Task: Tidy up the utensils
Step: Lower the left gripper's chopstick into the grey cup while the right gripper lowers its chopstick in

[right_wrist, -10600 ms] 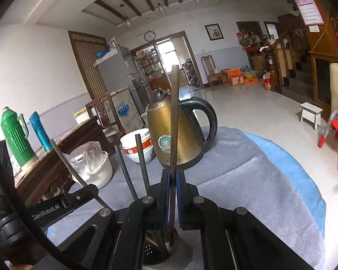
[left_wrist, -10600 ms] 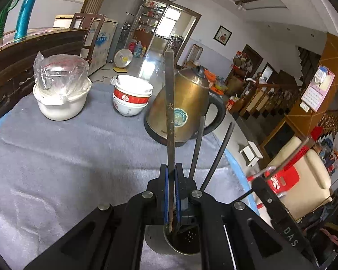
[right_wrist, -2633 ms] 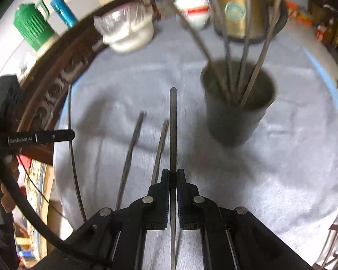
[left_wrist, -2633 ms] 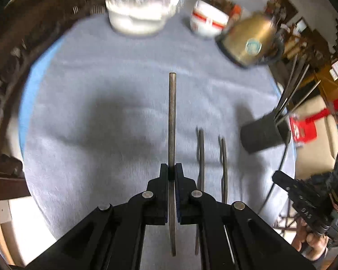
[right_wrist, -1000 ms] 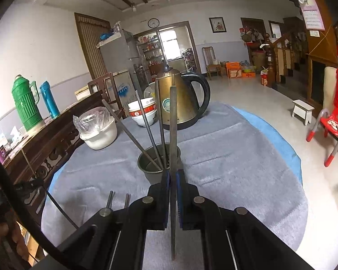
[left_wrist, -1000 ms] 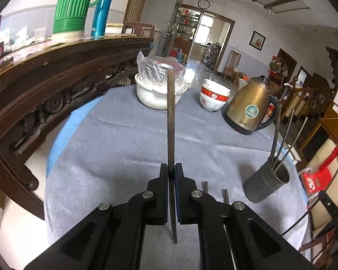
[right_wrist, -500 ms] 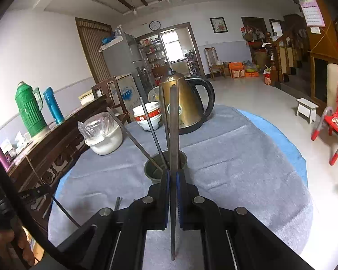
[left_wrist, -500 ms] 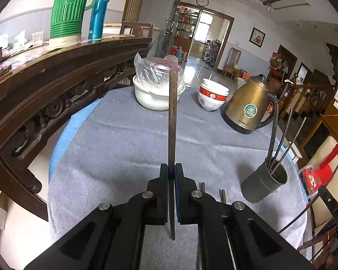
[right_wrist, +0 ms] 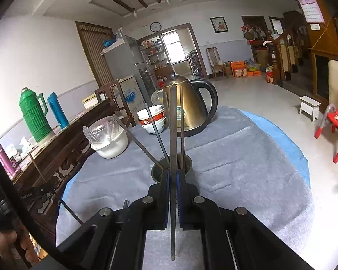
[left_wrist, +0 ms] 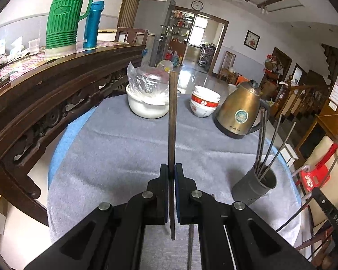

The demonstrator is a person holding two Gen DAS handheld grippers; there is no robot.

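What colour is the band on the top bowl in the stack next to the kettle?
Red, on a white bowl; clearest in the left wrist view, left of the kettle.

Both wrist views face the kettle [left_wrist: 237, 114] [right_wrist: 187, 110] across the table.

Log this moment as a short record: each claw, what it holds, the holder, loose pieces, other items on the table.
left claw: shut on a brown chopstick, held upright
right claw: shut on a grey chopstick, just in front of the holder
holder: grey cup on the cloth, several chopsticks leaning in it
loose pieces: at least one more chopstick lying on the cloth under the left claw
other items: kettle, stacked bowls, white pot covered with plastic
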